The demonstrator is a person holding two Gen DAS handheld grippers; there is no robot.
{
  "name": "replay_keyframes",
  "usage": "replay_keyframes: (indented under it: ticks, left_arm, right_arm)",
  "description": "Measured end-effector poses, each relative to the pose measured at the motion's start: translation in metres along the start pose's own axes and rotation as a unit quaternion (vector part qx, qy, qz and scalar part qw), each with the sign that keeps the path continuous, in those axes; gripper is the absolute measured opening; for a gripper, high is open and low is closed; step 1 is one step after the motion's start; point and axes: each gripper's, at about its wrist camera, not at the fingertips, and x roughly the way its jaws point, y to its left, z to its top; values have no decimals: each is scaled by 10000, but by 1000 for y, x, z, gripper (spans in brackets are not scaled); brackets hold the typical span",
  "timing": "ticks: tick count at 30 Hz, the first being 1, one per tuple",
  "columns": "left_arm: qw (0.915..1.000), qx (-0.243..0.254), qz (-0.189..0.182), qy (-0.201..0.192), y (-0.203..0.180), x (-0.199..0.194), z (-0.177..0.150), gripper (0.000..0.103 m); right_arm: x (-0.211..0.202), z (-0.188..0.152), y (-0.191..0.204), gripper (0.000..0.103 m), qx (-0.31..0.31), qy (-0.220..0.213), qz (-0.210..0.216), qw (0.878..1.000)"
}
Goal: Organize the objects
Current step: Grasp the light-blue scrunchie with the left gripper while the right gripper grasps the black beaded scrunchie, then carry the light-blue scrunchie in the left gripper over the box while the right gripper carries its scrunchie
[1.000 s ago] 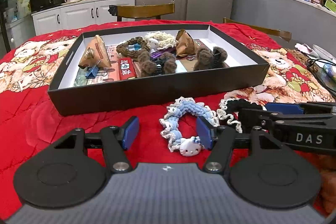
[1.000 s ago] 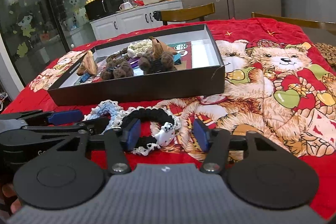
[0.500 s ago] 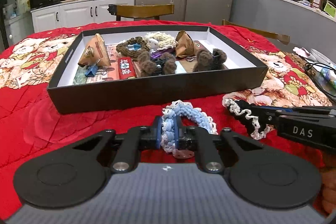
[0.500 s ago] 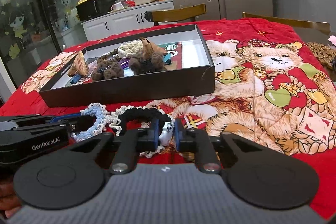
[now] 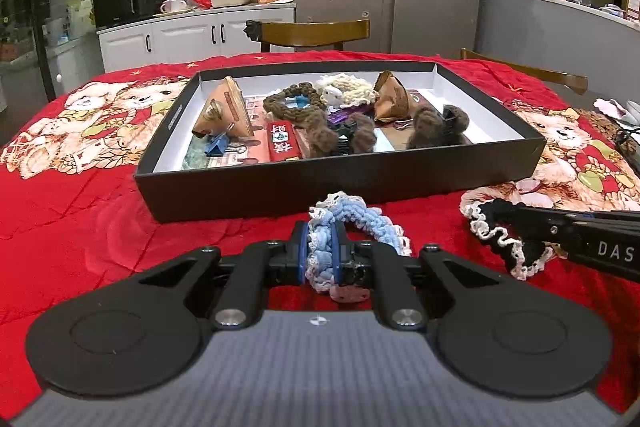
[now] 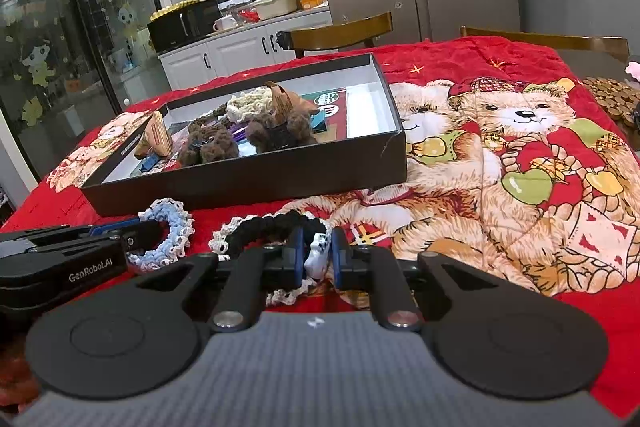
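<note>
Blue pads on your left gripper (image 5: 320, 254) are pinching a blue and white crocheted scrunchie (image 5: 352, 223), closed tight on its near loop while the rest of the ring is lying on the red teddy-bear quilt (image 5: 80, 211). You are angling that gripper gently downward over the quilt, close to its surface. Your right gripper (image 6: 316, 254) is tilting down the same way, just beside the left one, and it is clamping a black scrunchie with white lace trim (image 6: 276, 223) by the small white charm on its near edge; the far part of that ring is resting on the quilt. In the left wrist view the right gripper is reaching in from the right edge, with the black scrunchie at its tip.

Just beyond both scrunchies, a shallow black box with a white inside (image 5: 536, 143) is sitting on the quilt. It is holding brown fuzzy hair ties (image 5: 436, 125), a cream scrunchie (image 5: 352, 89), a red packet (image 5: 282, 141), a blue binder clip (image 5: 218, 146) and brown paper pouches (image 5: 226, 109). Farther back, a wooden chair (image 5: 312, 31) is standing at the table's far side, in front of white cabinets (image 5: 192, 37).
</note>
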Motion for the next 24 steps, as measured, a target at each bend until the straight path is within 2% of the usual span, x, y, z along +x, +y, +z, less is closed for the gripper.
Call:
replay_keyframes:
  ticks: [11,17,24]
  left_arm:
    - [9997,4,145,-216,0,-7,-1,15]
    - [9972,-59,139,-736,2,-23,-4,15]
    - [9960,-243,222,-832,8,-27,0,15]
  right_arm:
    - [-4,2,-1,15,28,-223,152,9996]
    - [-11,12,5,15,129,-390,156,9990]
    - [-14,24,24,15,191,-303,94,9993]
